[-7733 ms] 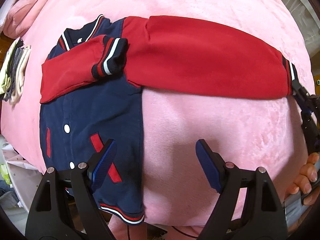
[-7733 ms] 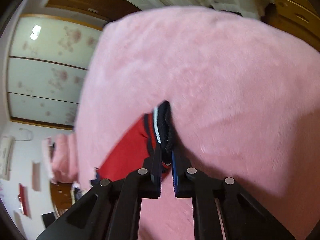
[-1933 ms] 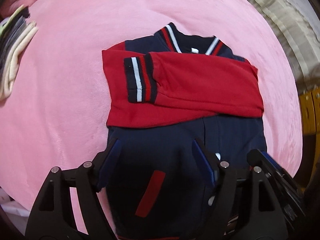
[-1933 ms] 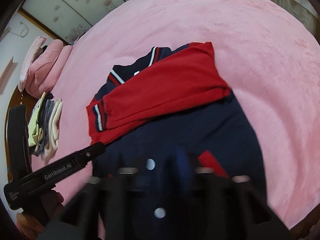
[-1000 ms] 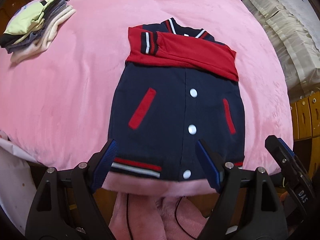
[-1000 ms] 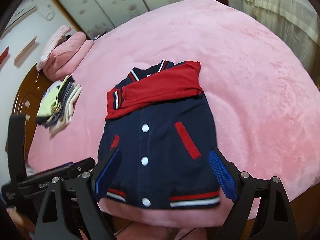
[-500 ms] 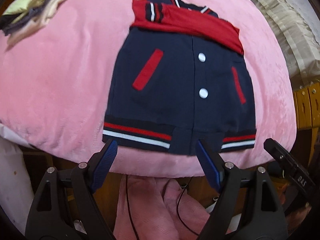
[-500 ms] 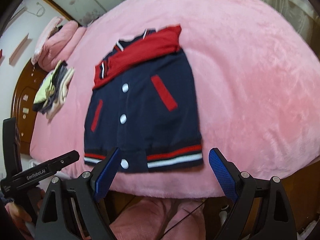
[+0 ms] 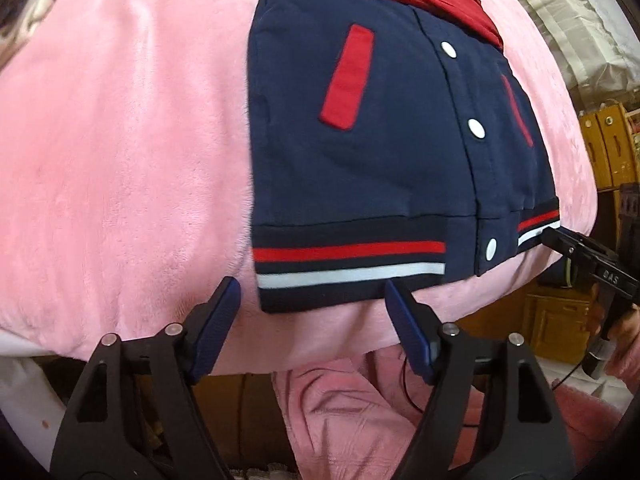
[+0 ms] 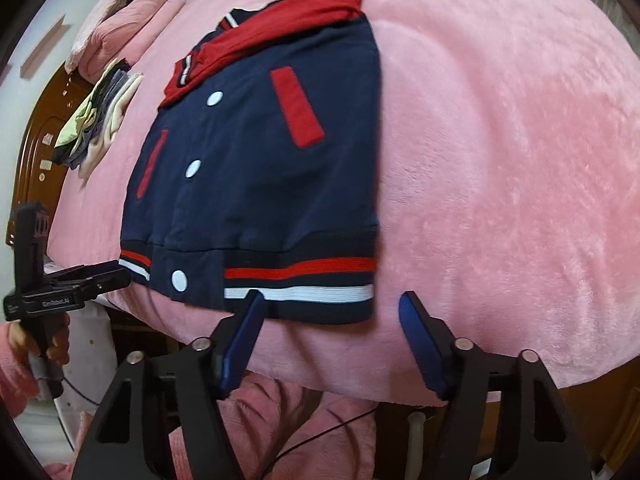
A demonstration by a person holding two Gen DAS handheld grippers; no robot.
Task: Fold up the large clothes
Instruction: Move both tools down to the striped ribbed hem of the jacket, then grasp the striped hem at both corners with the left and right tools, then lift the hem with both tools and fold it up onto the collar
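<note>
Navy snap-front varsity jacket with red sleeves (image 9: 372, 152) lies flat, front up, on the pink plush blanket covering the bed (image 9: 120, 140). Both red sleeves (image 10: 288, 12) are crossed over the chest at the far end; the striped ribbed hem (image 9: 348, 264) sits at the near edge of the bed.

We hold the left gripper (image 9: 312, 320) with its jaws spread wide and nothing between them, just short of the hem's left corner. The right gripper (image 10: 332, 332) is likewise spread and empty, framing the right corner of the hem (image 10: 300, 292). Neither touches cloth, as far as we can tell.

Judged step — take both hem corners and carry them up toward the collar for the crosswise fold.

Notes for doing it well:
- Pinch through both layers of the rib, not the top layer alone, and avoid catching the blanket pile.
- Bite at matching depth on each side, so the fold line runs square.
- Lift together, keep the hem taut between the grippers — slack will let the middle sag and drag the sleeves.
- Lay the hem down over the sleeves, then release.

A stack of folded pale clothes (image 10: 96, 120) lies well apart at the far left.
</note>
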